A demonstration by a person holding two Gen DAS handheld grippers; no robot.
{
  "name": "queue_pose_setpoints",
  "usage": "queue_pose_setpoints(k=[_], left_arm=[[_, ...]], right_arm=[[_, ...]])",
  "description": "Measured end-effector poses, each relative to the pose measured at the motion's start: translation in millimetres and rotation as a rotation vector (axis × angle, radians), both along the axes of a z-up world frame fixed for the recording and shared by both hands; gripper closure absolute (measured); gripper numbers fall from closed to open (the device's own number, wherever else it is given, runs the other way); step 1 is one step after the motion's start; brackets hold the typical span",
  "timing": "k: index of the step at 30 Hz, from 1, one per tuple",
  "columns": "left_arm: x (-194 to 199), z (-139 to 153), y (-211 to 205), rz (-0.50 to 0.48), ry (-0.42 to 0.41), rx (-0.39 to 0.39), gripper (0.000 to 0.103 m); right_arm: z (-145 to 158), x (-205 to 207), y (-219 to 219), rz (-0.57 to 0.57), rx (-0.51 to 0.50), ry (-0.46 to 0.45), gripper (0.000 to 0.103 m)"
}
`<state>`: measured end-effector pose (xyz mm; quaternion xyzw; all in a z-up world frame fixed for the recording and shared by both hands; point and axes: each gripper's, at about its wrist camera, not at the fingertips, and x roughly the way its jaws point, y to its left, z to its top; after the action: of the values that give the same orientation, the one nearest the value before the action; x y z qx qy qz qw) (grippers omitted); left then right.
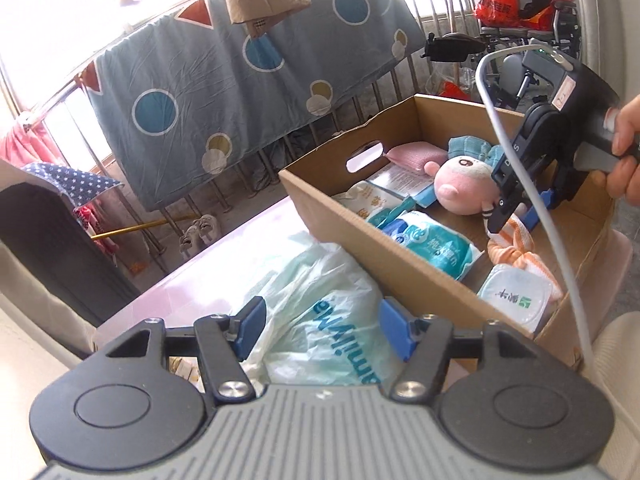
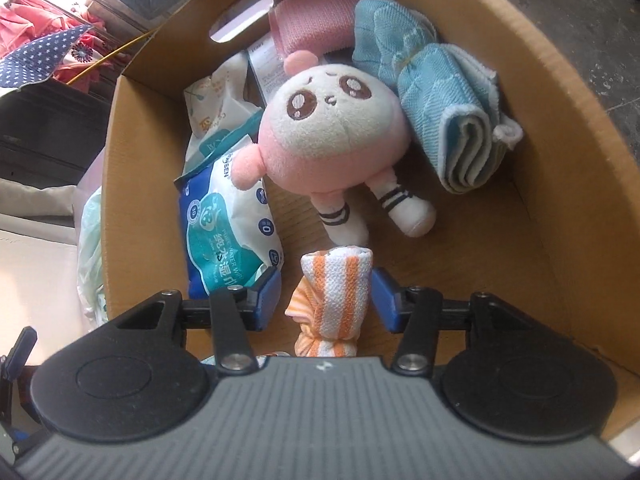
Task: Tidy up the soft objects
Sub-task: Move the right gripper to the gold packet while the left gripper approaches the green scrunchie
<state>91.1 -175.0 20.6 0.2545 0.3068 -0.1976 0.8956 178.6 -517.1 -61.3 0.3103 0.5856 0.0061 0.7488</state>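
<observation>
An open cardboard box [image 2: 560, 120] holds a pink-and-white plush doll [image 2: 328, 132], a folded teal towel [image 2: 448, 120], a pink cloth [image 2: 312, 20] and wipes packs [image 2: 228, 232]. An orange-striped towel [image 2: 336, 288] lies on the box floor between the pads of my right gripper [image 2: 326, 296], which stands open around it without pressing. In the left wrist view a hand holds that right gripper [image 1: 514, 220] over the striped towel [image 1: 516, 248] in the box [image 1: 360, 216]. My left gripper [image 1: 323, 328] is open above a white-green plastic bag [image 1: 320, 280] beside the box, holding nothing.
The box and bag rest on a pink tabletop [image 1: 200, 272]. A round white pack [image 1: 512, 296] lies in the box's near corner. A blue patterned quilt [image 1: 240, 80] hangs over a rail behind. Dark furniture [image 1: 48, 248] stands at the left.
</observation>
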Motion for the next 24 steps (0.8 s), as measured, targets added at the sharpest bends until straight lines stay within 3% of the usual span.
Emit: queue_pose_setpoints(k=[3, 9, 12, 16, 21, 24], left_arm=[[-6, -1, 25, 0.04, 0.006, -0.005, 0.039], [-17, -6, 68, 0.135, 0.01, -0.006, 0.039], [-23, -10, 92, 0.197, 0.026, -0.02, 0.039], [-30, -15, 125, 0.283, 0.049, -0.045, 0.039], [-38, -22, 162, 0.404, 0.057, -0.087, 0.039], [-41, -29, 182, 0.482, 0.034, -0.064, 0.039]], right_arm=[[-2, 1, 9, -0.001, 0.092, -0.018, 0.052], [5, 4, 21, 0.007, -0.001, -0.058, 0.05], [16, -3, 15, -0.033, -0.05, -0.119, 0.05], [42, -15, 15, -0.063, -0.039, -0.231, 0.05], [80, -19, 50, 0.015, -0.012, -0.363, 0.049], [98, -12, 94, 0.138, 0.02, -0.419, 0.049]])
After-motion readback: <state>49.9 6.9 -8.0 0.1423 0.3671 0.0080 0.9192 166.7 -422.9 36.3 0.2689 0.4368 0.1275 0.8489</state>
